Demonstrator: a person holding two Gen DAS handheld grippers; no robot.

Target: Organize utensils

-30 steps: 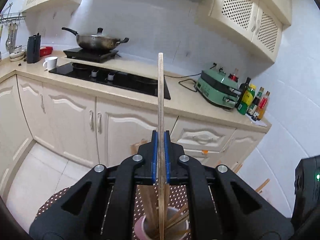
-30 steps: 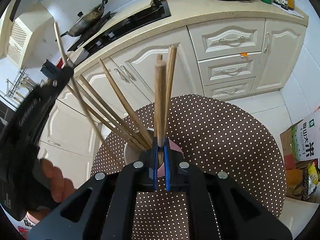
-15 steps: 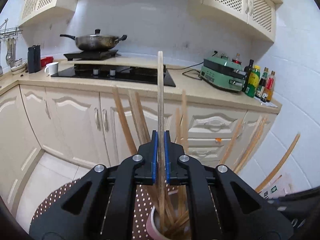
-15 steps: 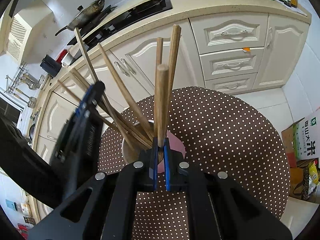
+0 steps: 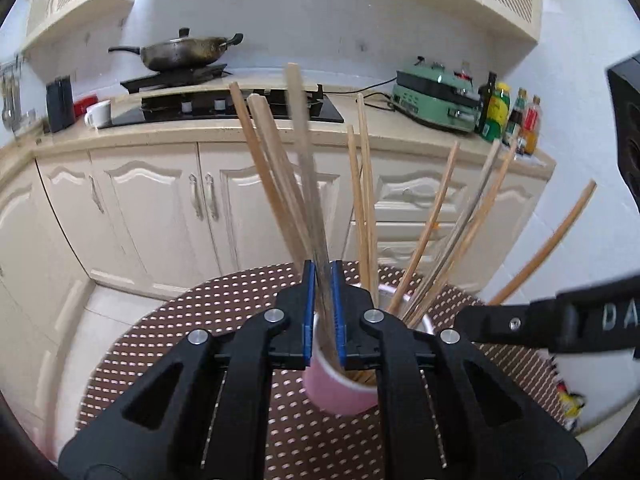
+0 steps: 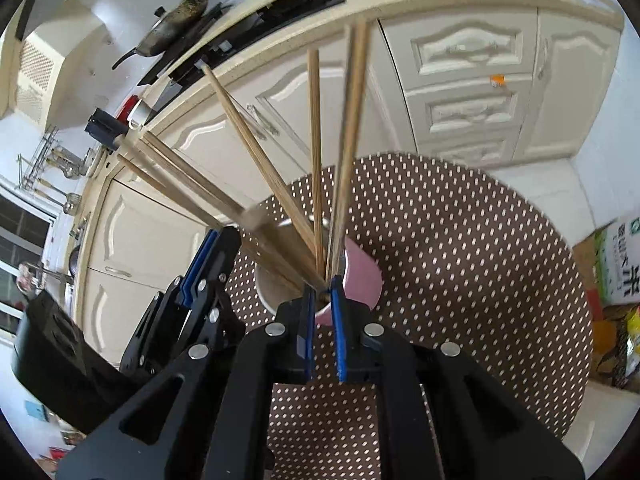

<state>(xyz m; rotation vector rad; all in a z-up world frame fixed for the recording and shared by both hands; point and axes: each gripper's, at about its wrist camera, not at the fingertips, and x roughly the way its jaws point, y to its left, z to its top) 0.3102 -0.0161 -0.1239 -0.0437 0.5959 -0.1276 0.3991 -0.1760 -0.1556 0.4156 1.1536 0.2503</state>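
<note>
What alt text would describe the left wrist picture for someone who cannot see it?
A black tool with blue tips, slightly parted, reaches over a pink cup full of wooden chopsticks on a brown dotted table. Cream kitchen cabinets and a wok lie behind.

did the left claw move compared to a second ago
Yes. The left claw tipped downward: the stove counter sits higher in the left wrist view, and the pink cup is now in front of it.
</note>
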